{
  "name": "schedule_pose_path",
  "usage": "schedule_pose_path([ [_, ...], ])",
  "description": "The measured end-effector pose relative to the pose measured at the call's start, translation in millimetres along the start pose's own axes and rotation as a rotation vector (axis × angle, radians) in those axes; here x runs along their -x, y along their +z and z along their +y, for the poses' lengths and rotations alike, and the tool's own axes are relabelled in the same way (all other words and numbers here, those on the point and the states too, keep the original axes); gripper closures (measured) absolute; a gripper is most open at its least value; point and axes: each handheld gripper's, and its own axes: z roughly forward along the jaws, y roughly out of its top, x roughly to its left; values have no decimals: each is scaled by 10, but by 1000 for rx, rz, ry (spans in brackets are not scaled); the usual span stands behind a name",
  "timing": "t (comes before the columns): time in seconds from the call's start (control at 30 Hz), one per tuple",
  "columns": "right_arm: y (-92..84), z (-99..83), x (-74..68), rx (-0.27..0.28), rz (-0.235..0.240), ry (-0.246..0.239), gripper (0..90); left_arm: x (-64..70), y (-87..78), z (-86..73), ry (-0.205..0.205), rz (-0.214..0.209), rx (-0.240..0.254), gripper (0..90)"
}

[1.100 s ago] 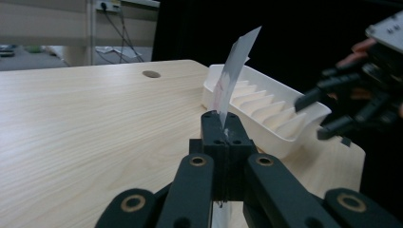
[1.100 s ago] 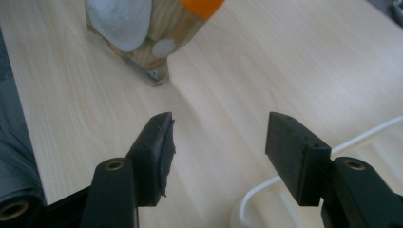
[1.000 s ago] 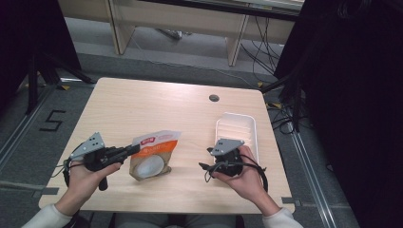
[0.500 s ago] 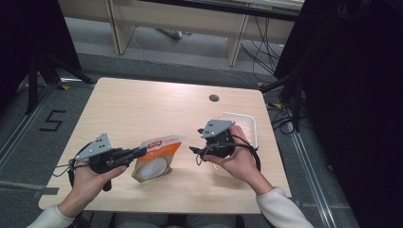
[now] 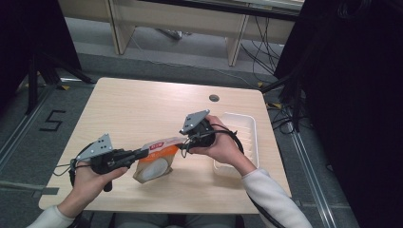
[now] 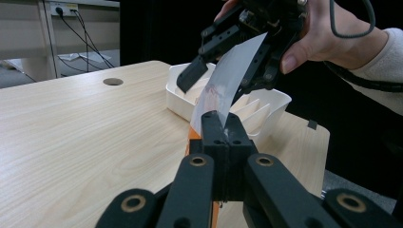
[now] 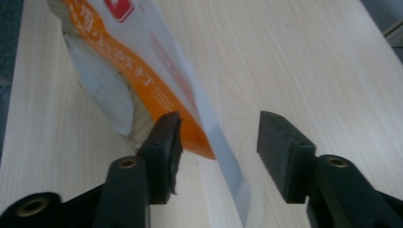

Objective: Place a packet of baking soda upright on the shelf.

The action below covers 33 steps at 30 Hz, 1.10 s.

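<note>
— So, starting at the left: what is the left gripper doing?

— Its jaws are clamped tight on the top edge of the orange and white plastic pouch, which stands on the pale wooden table. The pouch sits just ahead of that gripper's tips, its clear top strip rising from between them in the left gripper view.

— And the right gripper?

— It comes at the same top edge from the far side. Its jaws have just been closing, yet they stand apart; the strip runs through the gap between them, and the pads are not pressing on it.

— Anything beyond that?

— A white plastic tray with ribbed compartments lies on the table behind the right hand, well clear of the pouch.
</note>
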Motion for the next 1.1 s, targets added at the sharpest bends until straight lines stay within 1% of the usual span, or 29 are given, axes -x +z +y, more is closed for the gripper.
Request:
schedule_pose_path([
  [0.03, 0, 0, 0, 0, 0, 0, 526, -6, 1, 2, 11, -5, 0, 897],
  [0.07, 36, 0, -9, -14, 31, -7, 589, -7, 2, 3, 11, -4, -1, 897],
  [0.1, 46, -2, -19, -24, 44, -10, 630, 3, 7, -4, -20, -1, 1, 897],
  [0.13, 50, -4, -31, -35, 59, -14, 666, -2, 10, -4, -22, -9, 5, 897],
  [0.17, 57, -6, -48, -36, 52, -27, 702, 2, 0, 0, -16, 9, -8, 898],
  [0.2, 57, -6, -48, -36, 52, -27, 702, 2, 0, 0, -16, 9, -8, 897],
  [0.23, 53, 0, -92, -56, 73, -49, 771, -10, 1, -1, -10, 11, -10, 897],
  [0.27, 53, 0, -92, -56, 73, -49, 771, -10, 1, -1, -10, 11, -10, 897],
  [0.3, 49, 0, -126, -74, 89, -52, 808, -30, -1, -2, 2, 12, -13, 897],
  [0.33, 51, -1, -127, -71, 99, -64, 819, -21, -4, -8, -24, 25, -11, 897],
  [0.4, 48, -1, -139, -69, 98, -61, 838, -35, -7, -7, -13, 23, -11, 897],
  [0.43, 48, -1, -139, -69, 98, -61, 838, -35, -7, -7, -13, 23, -11, 897],
  [0.47, 50, -2, -144, -66, 95, -61, 866, -41, -8, -11, -20, 28, -10, 897],
  [0.5, 50, 2, -147, -66, 102, -56, 876, -45, -9, -15, -29, 34, -10, 897],
  [0.53, 53, 6, -156, -70, 101, -44, 877, -60, -14, -15, -17, 30, -11, 897],
  [0.57, 56, 11, -158, -69, 102, -40, 878, -64, -15, -23, -35, 38, -8, 896],
  [0.6, 62, 14, -150, -63, 108, -45, 879, -79, -19, -26, -29, 36, -8, 896],
  [0.63, 64, 22, -157, -68, 115, -25, 875, -91, -23, -30, -22, 38, -6, 896],
  [0.67, 74, 29, -148, -67, 110, -23, 869, -103, -29, -31, -11, 42, -8, 896],
  [0.73, 93, 44, -143, -61, 112, -11, 863, -124, -38, -36, -12, 48, -9, 896],
  [0.8, 107, 62, -143, -58, 118, 1, 887, -129, -38, -41, -19, 47, -7, 896],
  [0.83, 107, 62, -143, -58, 118, 1, 887, -133, -41, -46, -29, 56, -6, 896],
  [0.87, 111, 85, -153, -64, 124, -7, 900, -163, -43, -61, -27, 49, 6, 895],
  [0.9, 109, 99, -160, -71, 124, -6, 900, -162, -55, -71, -41, 65, -2, 891],
  [0.97, 92, 136, -181, -93, 146, 9, 900, -183, -58, -93, -18, 80, -12, 854],
  [1.0, 88, 159, -174, -98, 154, -5, 900, -186, -54, -110, -14, 86, -20, 823],
  [1.03, 78, 181, -178, -117, 155, 0, 900, -192, -53, -131, -9, 88, -26, 797],
  [1.07, 78, 181, -178, -117, 155, 0, 900, -192, -53, -131, -9, 88, -26, 773],
  [1.1, 72, 223, -166, -140, 160, -15, 900, -196, -54, -172, -31, 90, -27, 736],
])
